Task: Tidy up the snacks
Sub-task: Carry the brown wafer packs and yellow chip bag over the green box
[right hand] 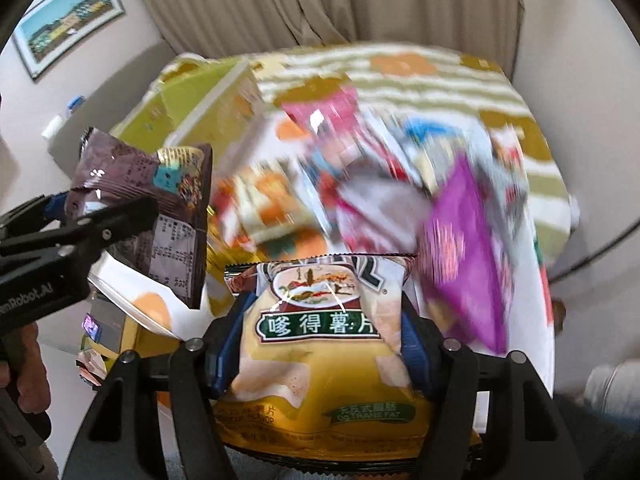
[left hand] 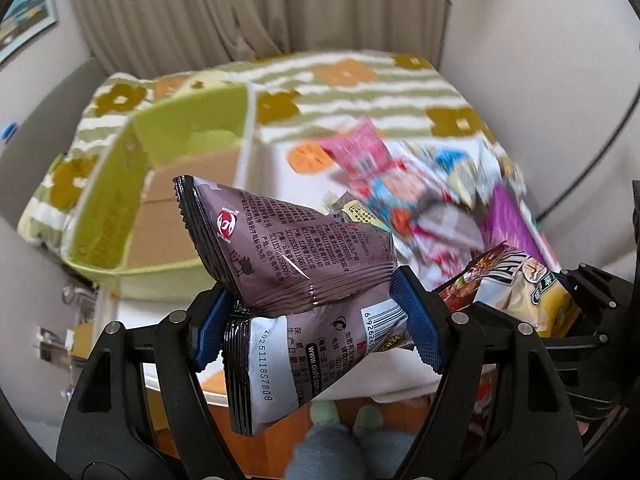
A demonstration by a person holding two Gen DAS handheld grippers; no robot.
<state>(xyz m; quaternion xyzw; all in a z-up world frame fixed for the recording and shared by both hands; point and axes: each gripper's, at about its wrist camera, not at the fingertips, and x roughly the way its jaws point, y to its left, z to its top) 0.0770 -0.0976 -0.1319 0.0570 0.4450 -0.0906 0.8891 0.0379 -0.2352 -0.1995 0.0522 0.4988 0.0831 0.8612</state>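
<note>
Both grippers are loaded, the left gripper (left hand: 316, 320) clamping a purple packet (left hand: 296, 248) and nearer the green box (left hand: 132, 200) at ten o'clock, the right gripper (right hand: 320, 344) squeezing a yellow chip bag (right hand: 320, 360).

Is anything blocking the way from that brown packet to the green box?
Nothing visible. The left gripper holds the brown packet in the air, the green box lies open just beyond it, and the snack pile sits off to the right.
</note>
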